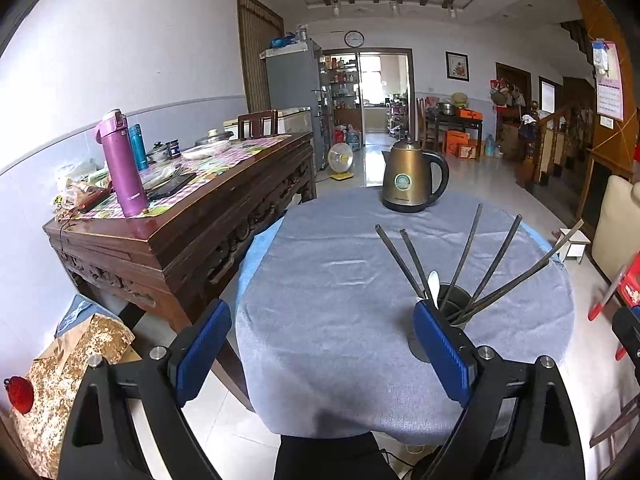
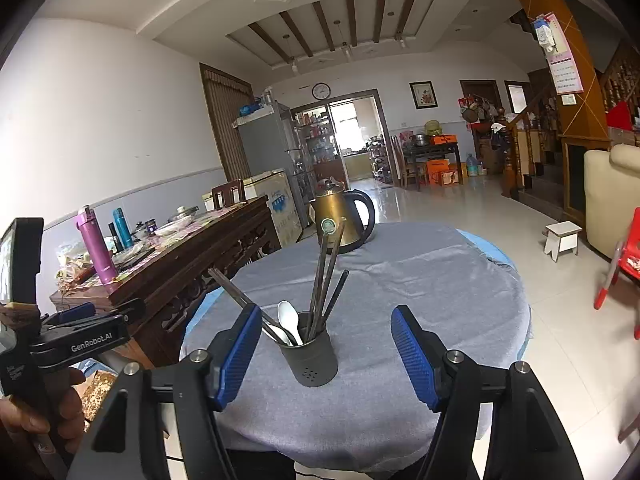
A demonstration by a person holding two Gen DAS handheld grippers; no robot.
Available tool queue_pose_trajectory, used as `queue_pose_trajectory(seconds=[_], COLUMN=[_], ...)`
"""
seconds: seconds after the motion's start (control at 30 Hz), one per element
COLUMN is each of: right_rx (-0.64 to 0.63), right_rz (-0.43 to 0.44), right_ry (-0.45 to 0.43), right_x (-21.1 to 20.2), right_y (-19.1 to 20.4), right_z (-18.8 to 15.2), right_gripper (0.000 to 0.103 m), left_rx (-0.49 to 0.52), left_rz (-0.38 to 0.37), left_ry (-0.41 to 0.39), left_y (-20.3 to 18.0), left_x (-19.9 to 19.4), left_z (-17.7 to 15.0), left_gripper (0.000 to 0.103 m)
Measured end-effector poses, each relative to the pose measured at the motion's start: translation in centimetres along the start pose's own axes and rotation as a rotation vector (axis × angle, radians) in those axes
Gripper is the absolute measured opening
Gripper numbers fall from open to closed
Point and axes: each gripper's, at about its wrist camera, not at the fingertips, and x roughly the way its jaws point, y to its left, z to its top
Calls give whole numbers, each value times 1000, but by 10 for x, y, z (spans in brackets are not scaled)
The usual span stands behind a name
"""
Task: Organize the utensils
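Observation:
A dark metal utensil holder [image 2: 311, 362] stands on the grey-clothed round table [image 2: 420, 300]. It holds several dark chopsticks [image 2: 320, 280] and a white spoon [image 2: 289, 318]. My right gripper [image 2: 325, 354] is open; the holder sits between and just beyond its blue pads [image 2: 414, 356], which do not touch it. In the left wrist view my left gripper [image 1: 322, 346] is open over the near part of the table with nothing between its fingers. Its right finger [image 1: 440, 348] hides part of the holder [image 1: 458, 308], from which the chopsticks [image 1: 496, 264] fan out.
A bronze electric kettle [image 2: 344, 216] stands at the table's far side. A carved wooden sideboard [image 1: 180, 240] with a purple flask [image 1: 122, 164] and clutter stands to the left. A red chair [image 2: 624, 260] and a white stool [image 2: 562, 238] stand on the right. A hand [image 2: 40, 420] holds the left gripper's handle.

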Motion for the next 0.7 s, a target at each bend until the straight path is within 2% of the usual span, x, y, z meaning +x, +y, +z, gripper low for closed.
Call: queue_pose_trajectory(seconds=[0.23,0.7], right_rx=[8,3], right_rz=[-10,-15], right_ry=[4,17], right_x=[-1,1], right_y=[-3,0], right_z=[0,0], right_gripper=[71,73], left_rx=[44,51], left_rz=[-7,-29], left_ry=[-14,-6], left_y=[-10,-8], left_x=[-5,-7], left_z=[-3,-5], left_gripper=[93,93])
